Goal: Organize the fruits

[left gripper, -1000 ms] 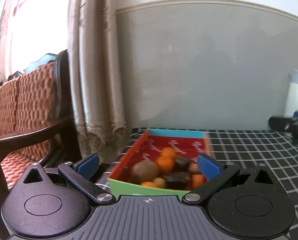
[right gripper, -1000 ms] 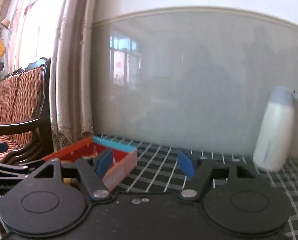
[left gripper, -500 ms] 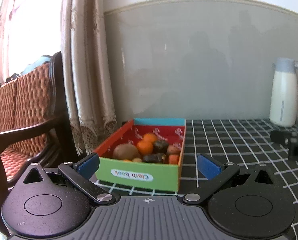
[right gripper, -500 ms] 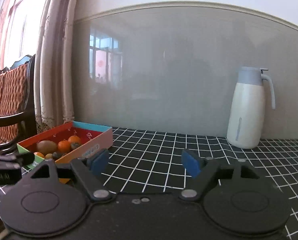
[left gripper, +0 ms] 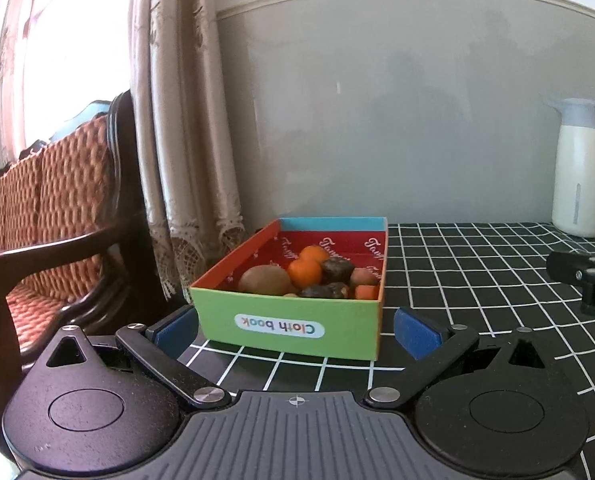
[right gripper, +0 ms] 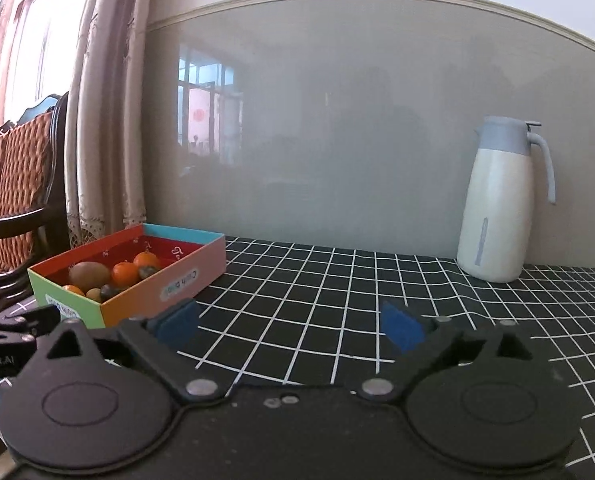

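Checked tablecloth (right gripper: 317,280), grey wall | fruit box (left gripper: 289,324) | both fingers apart, seemingly empty

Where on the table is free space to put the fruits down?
The checkered cloth between the fruit box and the white jug lies bare. Inside the box the fruits crowd the near end; its far end shows bare floor.

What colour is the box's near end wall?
Green, with a white "Cloth book" label; the box shows best in the left wrist view.
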Available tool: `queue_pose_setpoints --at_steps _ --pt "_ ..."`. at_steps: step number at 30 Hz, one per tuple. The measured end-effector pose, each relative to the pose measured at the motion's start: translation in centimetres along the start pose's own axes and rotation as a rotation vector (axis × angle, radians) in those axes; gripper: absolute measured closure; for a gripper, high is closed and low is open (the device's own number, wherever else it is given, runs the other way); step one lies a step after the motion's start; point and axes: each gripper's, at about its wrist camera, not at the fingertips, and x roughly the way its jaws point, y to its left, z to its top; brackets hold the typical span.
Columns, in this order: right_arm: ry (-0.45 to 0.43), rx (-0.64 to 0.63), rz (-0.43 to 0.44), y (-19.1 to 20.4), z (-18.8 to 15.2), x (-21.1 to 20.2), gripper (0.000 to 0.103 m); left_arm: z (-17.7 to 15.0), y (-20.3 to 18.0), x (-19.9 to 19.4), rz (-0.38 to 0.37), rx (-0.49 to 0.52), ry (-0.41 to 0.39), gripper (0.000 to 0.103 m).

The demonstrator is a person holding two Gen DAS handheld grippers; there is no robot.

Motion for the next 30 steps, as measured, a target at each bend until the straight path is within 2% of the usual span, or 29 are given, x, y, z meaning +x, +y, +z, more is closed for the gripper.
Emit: queue_pose_setpoints --at_steps 30 --pt "0.007 -0.023 0.002 0.43 -0.24 0.26 0.005 0.14 -0.01 0.27 -0.013 0.005 -0.001 0.000"
